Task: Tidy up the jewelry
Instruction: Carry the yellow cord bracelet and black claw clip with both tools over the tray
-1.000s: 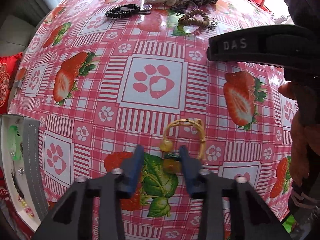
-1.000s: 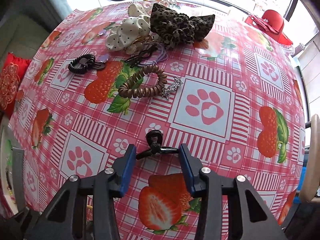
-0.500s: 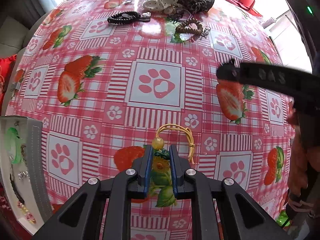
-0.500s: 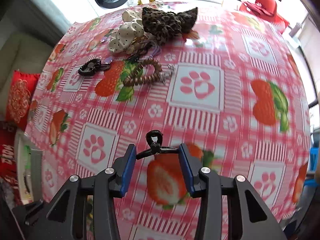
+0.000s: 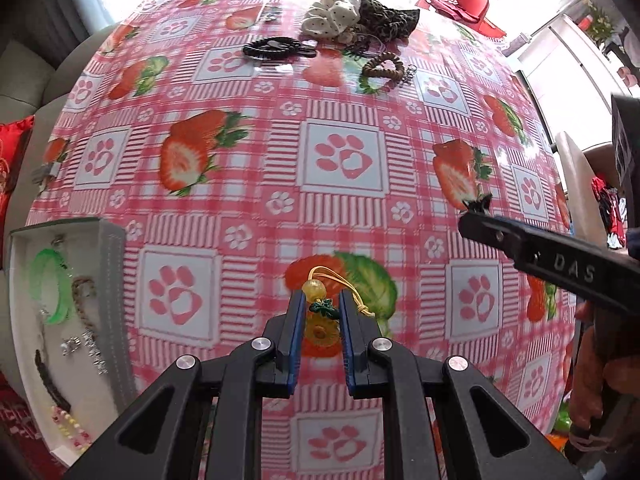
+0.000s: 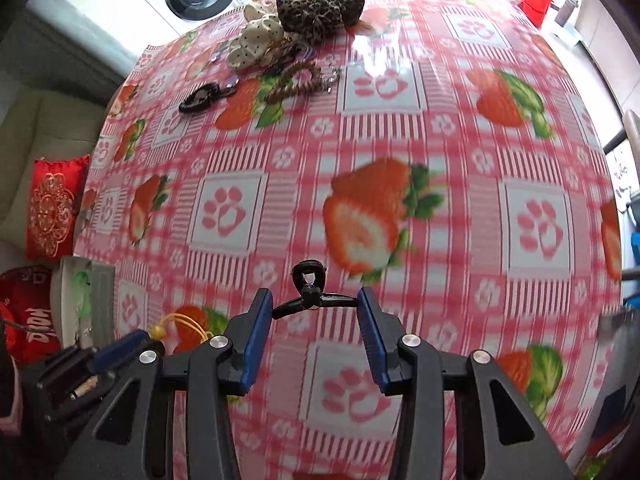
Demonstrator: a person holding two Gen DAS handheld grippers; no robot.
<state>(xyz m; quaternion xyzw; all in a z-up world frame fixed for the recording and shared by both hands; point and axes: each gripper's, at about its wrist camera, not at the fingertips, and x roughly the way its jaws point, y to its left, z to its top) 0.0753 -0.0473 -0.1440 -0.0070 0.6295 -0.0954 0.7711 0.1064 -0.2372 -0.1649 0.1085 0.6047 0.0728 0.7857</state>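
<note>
while the strawberry-and-paw-print tablecloth (image 5: 344, 160) filled both views, the open jewelry tray (image 5: 24, 320) sat off its edge at eight o'clock of the left wrist picture, with a green bangle (image 5: 50, 286), a brown braided piece, small silver bits, a dark strip and a string of pastel beads lying in it. the left gripper (image 5: 322, 312) stood at six o'clock, its blue pads drawn close and pinching a yellow cord charm (image 5: 320, 310): the amber bead and green knot showed just above the pad tips, the yellow loop curled out toward one o'clock of them, and an orange flower piece sat lower between the pads. it hung over the cloth, well apart from the tray.

the right gripper (image 6: 316, 308) held its pads half spread, clamped on the two ends of a black hair claw (image 6: 310, 294), whose looped top rose at twelve o'clock above the pad tips. in the left view that gripper's black finger crossed in from three o'clock.

far off at twelve o'clock lay a heap: a leopard-print scrunchie (image 6: 320, 10), a cream dotted scrunchie (image 6: 256, 40), a brown coil bracelet (image 6: 296, 82) and a black coil tie (image 6: 200, 98). nothing lay on the cloth between the left gripper and the tray.
</note>
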